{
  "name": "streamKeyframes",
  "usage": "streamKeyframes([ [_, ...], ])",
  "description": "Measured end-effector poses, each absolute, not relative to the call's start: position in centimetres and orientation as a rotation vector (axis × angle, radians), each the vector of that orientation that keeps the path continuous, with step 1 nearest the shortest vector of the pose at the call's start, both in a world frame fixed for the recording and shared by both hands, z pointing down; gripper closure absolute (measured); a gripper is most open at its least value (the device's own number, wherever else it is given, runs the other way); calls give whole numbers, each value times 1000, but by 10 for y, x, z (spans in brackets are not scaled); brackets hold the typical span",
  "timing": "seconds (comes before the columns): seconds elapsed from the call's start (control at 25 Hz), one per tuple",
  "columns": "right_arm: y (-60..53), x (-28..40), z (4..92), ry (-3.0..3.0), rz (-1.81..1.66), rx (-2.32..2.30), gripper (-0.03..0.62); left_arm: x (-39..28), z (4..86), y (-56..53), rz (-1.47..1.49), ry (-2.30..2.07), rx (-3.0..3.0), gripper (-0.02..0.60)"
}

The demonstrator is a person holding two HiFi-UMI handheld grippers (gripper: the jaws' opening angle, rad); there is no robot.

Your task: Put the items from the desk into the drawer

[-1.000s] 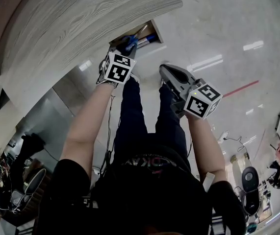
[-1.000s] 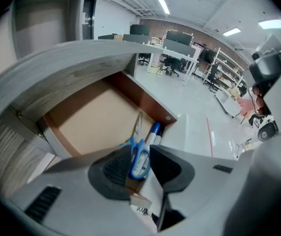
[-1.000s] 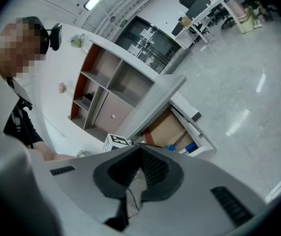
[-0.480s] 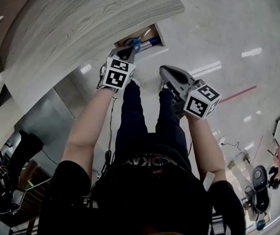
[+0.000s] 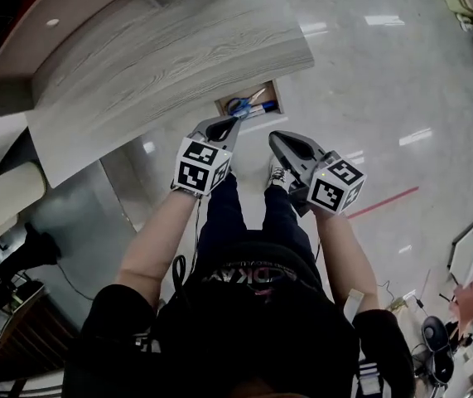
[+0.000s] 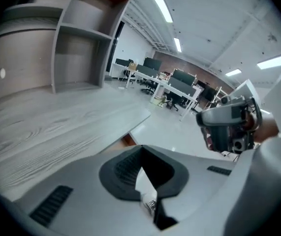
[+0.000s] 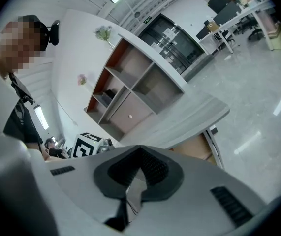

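The open drawer (image 5: 271, 91), holding what appear to be blue-handled scissors (image 5: 238, 106) and a pen (image 5: 262, 104), lies just ahead of the left gripper (image 5: 233, 123), nearer than the right gripper (image 5: 274, 136); both jaws closed, empty.

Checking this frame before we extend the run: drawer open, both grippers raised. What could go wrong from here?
1. The open wooden drawer juts from under the grey wood-grain desk top, just ahead of the shut left gripper; a forward move could knock its edge.
2. The blue-handled scissors and a blue pen lie loose in it, so a hard push to close might jolt them.
3. The shut right gripper sits close beside the left; they could clash.
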State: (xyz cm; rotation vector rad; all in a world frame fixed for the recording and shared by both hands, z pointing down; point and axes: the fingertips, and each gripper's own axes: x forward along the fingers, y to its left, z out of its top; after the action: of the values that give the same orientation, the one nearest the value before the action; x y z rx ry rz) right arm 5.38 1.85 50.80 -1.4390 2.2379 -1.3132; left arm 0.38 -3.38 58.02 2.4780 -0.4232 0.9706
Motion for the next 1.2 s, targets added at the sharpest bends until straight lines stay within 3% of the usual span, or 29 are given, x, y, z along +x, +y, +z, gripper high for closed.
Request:
streamKeyframes([
  [0.6, -1, 25, 386, 2480, -1080, -1200, 582, -21, 442, -7, 610, -476, 2447, 571],
  [1.2, 27, 6, 319, 2625, -892, -1045, 582, -36, 378, 13, 435, -508, 2491, 571],
])
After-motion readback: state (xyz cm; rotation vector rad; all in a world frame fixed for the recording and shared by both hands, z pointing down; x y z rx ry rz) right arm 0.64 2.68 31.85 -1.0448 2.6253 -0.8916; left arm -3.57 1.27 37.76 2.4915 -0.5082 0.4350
